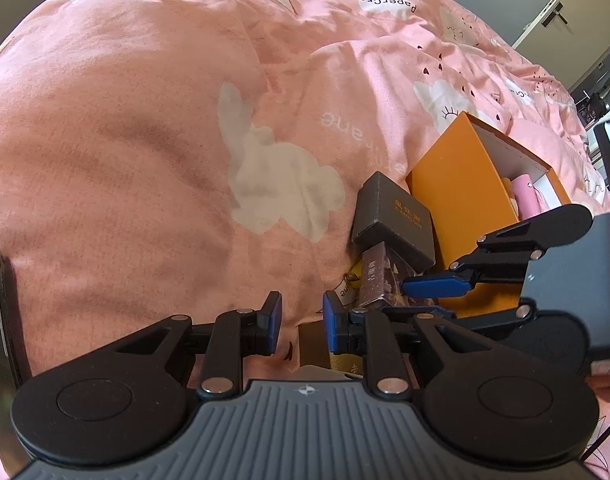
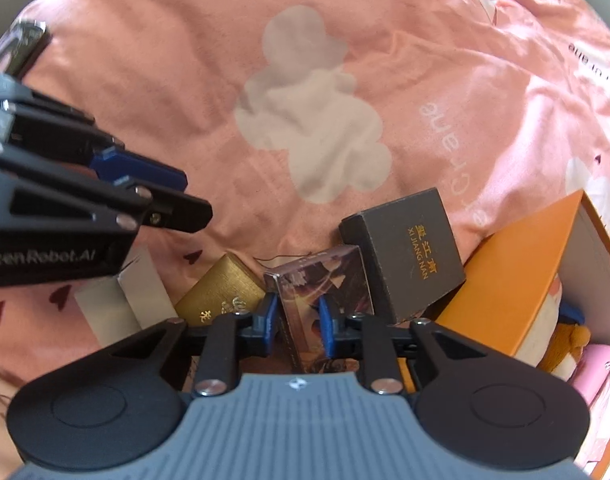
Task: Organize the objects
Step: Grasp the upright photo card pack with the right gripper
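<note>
Right gripper (image 2: 295, 326): part-open, pads flanking patterned box (image 2: 325, 280), apparently ungripped; long axis runs forward, orange box (image 2: 517, 280) right. Left gripper (image 1: 302, 322): part-open, empty, farther off.

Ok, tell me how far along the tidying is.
Done: the orange box already holds a pink item and a plush toy. In hand: the right hand-held gripper straddles the patterned box, grip unclear. Left: the grey box, gold box and white box lie on the bed; the left hand-held gripper is open.
</note>
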The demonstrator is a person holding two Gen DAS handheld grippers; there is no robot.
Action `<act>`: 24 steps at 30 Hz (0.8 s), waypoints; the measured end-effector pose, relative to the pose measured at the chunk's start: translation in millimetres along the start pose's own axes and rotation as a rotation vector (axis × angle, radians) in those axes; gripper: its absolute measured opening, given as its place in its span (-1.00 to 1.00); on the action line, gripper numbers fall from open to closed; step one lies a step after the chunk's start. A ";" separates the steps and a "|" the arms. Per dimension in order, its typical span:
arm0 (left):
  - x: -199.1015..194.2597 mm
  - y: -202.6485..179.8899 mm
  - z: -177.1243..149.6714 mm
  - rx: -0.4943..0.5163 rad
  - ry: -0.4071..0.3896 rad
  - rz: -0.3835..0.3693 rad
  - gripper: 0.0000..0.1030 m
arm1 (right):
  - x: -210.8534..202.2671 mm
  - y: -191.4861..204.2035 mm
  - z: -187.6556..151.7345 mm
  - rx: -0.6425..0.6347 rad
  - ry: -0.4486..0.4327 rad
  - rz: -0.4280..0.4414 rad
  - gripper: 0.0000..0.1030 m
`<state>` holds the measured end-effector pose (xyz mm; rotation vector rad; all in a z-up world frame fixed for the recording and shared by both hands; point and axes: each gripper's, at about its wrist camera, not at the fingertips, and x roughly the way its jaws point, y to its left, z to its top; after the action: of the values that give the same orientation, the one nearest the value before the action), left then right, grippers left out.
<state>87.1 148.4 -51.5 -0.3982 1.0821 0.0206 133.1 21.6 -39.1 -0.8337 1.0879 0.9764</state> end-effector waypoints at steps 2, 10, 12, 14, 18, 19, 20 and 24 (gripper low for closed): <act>0.0 -0.1 -0.1 0.001 0.001 0.001 -0.53 | 1.0 0.8 -0.2 -0.046 0.017 -0.017 -0.31; 1.0 -2.4 -0.1 0.011 0.002 -0.006 -0.53 | 13.6 7.1 -6.7 -0.242 0.126 -0.039 0.00; 1.7 -2.2 -0.4 0.014 0.006 -0.001 -0.53 | 20.8 11.7 -5.6 -0.282 0.138 -0.080 0.04; 2.1 -1.5 -0.2 0.011 0.008 -0.001 -0.53 | 24.0 16.4 -3.7 -0.308 0.143 -0.099 0.06; 2.3 -2.0 -0.2 0.007 0.004 -0.003 -0.53 | 30.6 23.5 -2.7 -0.341 0.152 -0.129 0.11; 2.3 -1.2 0.1 0.005 0.003 -0.004 -0.53 | 31.4 23.7 -2.2 -0.333 0.151 -0.135 0.10; 2.2 -0.9 0.1 0.004 0.004 -0.007 -0.53 | 31.2 23.8 -1.8 -0.324 0.149 -0.135 0.08; -0.2 -3.3 -0.5 0.012 0.000 -0.013 -0.53 | 15.8 18.8 -3.3 -0.265 0.091 -0.111 -0.26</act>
<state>87.2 145.2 -50.6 -0.3941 1.0789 0.0020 117.0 28.7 -56.5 -1.1520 0.9905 1.0094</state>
